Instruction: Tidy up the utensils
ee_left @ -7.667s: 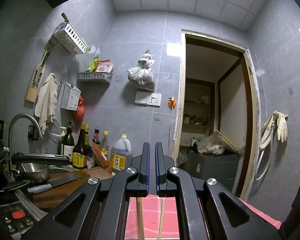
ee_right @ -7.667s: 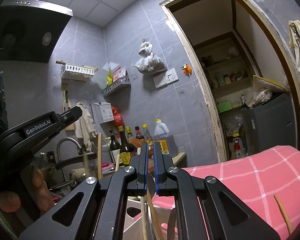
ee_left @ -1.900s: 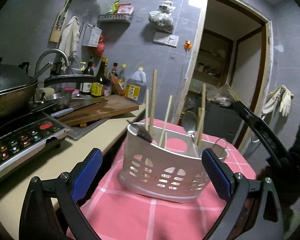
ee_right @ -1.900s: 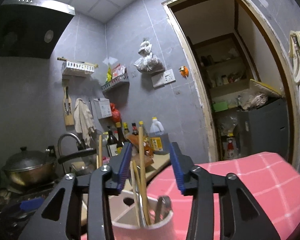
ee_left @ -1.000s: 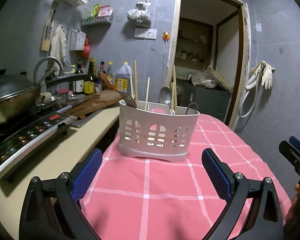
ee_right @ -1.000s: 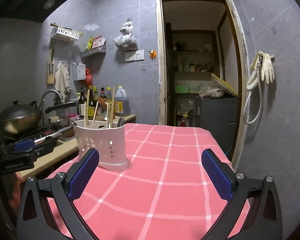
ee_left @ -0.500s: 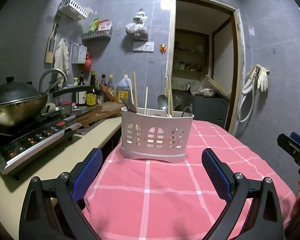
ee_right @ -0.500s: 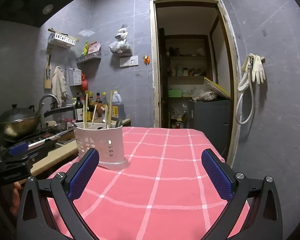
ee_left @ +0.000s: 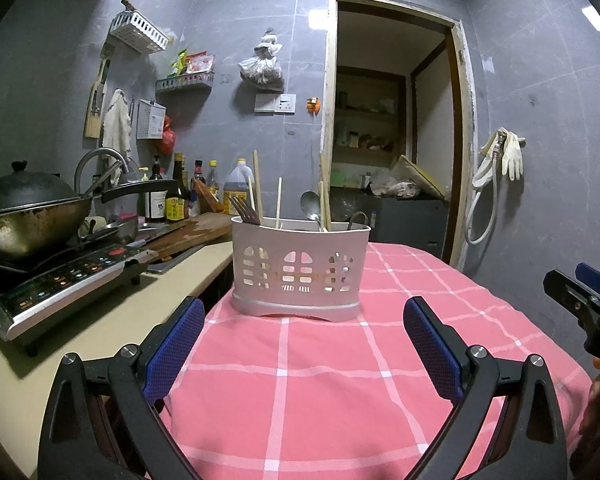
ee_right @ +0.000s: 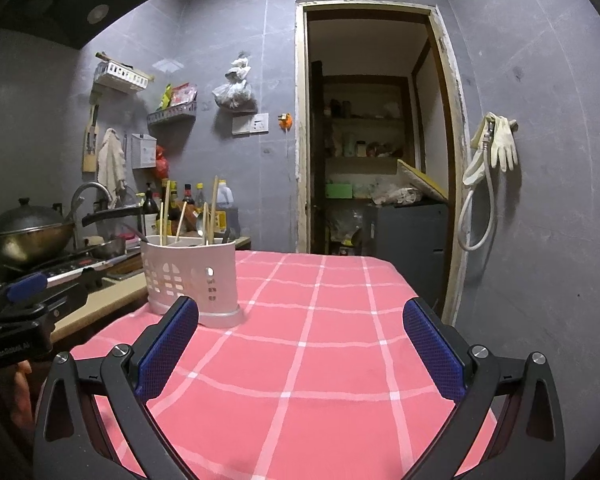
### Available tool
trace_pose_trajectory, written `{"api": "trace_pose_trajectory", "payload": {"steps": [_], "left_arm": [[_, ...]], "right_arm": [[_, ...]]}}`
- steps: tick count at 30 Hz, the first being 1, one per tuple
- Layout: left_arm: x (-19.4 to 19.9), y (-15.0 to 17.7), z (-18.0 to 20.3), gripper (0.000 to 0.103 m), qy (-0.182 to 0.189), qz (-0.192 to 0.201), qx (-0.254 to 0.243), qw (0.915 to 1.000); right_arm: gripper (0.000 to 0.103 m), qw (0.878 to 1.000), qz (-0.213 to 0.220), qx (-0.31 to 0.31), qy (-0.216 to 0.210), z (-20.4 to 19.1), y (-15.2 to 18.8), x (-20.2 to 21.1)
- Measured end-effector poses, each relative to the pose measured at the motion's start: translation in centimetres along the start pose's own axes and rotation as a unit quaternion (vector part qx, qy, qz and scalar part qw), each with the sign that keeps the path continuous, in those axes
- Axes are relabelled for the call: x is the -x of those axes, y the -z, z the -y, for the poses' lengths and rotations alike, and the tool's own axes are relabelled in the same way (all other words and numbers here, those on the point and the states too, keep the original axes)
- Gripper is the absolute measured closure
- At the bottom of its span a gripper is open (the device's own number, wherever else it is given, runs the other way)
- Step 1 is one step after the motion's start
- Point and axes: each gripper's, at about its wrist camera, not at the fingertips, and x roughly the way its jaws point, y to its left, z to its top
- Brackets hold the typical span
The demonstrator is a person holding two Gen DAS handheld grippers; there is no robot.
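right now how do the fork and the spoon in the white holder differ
The fork sits at the left end of the white holder, leaning left with dark tines up. The spoon stands nearer the middle, more upright, its rounded shiny bowl up and reaching a little higher than the fork. Both are metal, stand handle-down among the wooden chopsticks, and neither claw touches them.

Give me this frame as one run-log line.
phase: utensils stowed, grippers clear | left gripper: open, empty | right gripper: open, empty | utensil caddy: upright on pink checked tablecloth, holds chopsticks, fork, spoon
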Motion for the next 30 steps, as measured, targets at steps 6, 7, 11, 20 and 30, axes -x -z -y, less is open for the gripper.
{"api": "trace_pose_trajectory", "payload": {"steps": [6,7,11,20,30], "left_arm": [[0.06,0.12,0.21,0.005,0.001,0.001,-0.002,1.0],[0.02,0.11,0.27,0.005,0.0,0.001,-0.002,1.0],[0.04,0.12,0.25,0.005,0.0,0.001,-0.001,1.0],[0.05,0.1,0.22,0.005,0.001,0.0,-0.002,1.0],[0.04,0.09,0.14,0.005,0.001,0.0,-0.001,1.0]], "right_arm": [[0.0,1.0,-0.002,-0.004,0.002,0.23,0.16,0.1],[0.0,1.0,-0.002,-0.003,0.002,0.23,0.18,0.09],[0.0,1.0,-0.002,-0.004,0.001,0.21,0.19,0.06],[0.0,1.0,-0.002,-0.005,0.001,0.16,0.18,0.06],[0.0,1.0,-0.002,-0.005,0.001,0.14,0.17,0.06]]}}
